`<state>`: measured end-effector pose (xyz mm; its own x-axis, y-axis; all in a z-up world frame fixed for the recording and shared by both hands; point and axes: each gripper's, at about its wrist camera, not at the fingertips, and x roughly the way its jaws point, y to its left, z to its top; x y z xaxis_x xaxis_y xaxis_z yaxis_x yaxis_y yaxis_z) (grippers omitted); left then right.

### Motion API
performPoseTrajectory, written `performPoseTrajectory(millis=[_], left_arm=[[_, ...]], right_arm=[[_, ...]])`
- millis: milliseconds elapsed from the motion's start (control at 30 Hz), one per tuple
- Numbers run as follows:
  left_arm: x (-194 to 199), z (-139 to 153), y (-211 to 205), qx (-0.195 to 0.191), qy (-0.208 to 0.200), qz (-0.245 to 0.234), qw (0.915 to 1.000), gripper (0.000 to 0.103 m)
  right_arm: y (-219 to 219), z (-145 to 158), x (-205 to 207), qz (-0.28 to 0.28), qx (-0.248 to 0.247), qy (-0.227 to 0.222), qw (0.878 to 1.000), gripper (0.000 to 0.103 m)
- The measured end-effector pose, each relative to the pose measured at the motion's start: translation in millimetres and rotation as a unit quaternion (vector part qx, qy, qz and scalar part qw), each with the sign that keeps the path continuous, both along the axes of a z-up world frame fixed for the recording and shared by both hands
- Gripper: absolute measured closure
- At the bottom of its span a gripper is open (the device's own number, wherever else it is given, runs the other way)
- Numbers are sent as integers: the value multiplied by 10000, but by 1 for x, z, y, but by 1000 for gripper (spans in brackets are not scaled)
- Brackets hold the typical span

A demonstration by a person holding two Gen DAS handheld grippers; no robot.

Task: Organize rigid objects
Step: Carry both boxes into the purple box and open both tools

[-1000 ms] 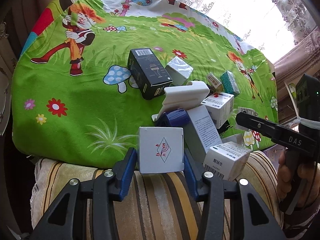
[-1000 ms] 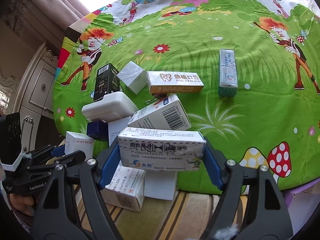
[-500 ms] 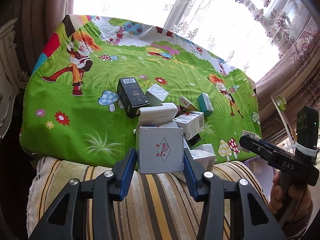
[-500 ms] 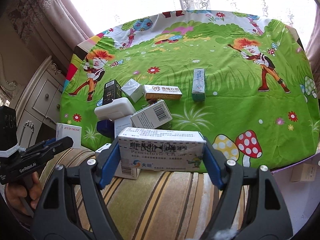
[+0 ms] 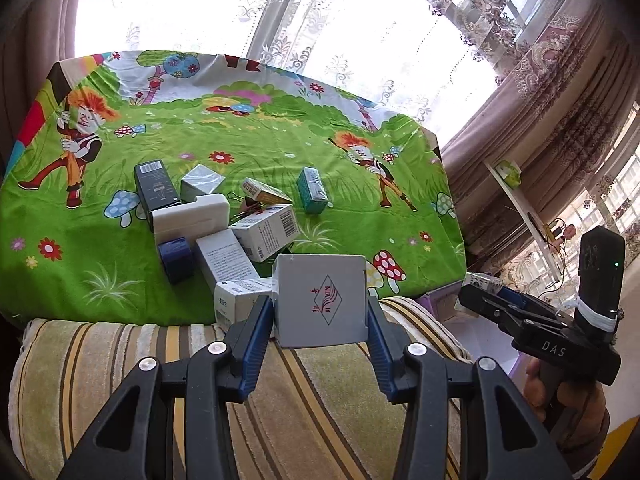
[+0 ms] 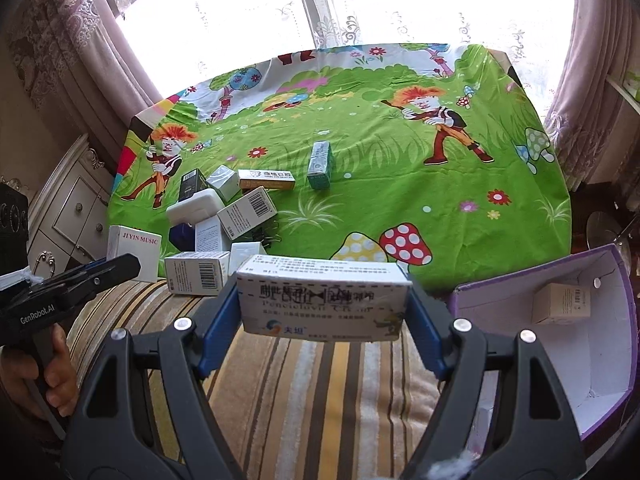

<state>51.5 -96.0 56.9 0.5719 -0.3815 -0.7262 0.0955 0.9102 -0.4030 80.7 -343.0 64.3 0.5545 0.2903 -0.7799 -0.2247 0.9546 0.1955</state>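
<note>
My left gripper [image 5: 320, 312] is shut on a square white box [image 5: 322, 300] with a red-and-black diamond logo, held above the striped cushion. It also shows in the right wrist view [image 6: 134, 252] at the far left. My right gripper [image 6: 324, 304] is shut on a long white medicine box [image 6: 324, 304] with blue print, held over the cushion edge. A pile of small boxes [image 5: 240, 224] lies on the green cartoon cloth [image 5: 240, 152]. A purple-edged open carton [image 6: 592, 344] with one small box [image 6: 560, 303] inside sits low at the right.
A teal box [image 6: 320, 164] and an orange-white box [image 6: 267, 179] lie apart from the pile. A striped cushion [image 6: 304, 380] runs along the near edge. A white cabinet [image 6: 68, 216] stands at the left. Curtains and a bright window are behind the table.
Both grippers have pulled back and up from the pile with their boxes held. The view has swung right, and the purple carton has come into the right wrist view.
</note>
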Motion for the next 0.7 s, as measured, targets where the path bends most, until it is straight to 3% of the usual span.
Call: performPoseTrajectory(millis=[300, 700], left_arm=[[2, -4, -55, -289, 149, -726, 9968, 56], [0, -3, -122, -491, 200, -1543, 9866, 56]], right_arm=[[-85, -2, -32, -1008, -291, -47, 9945, 24], [-168, -9, -58, -2200, -1030, 3, 9700, 24]])
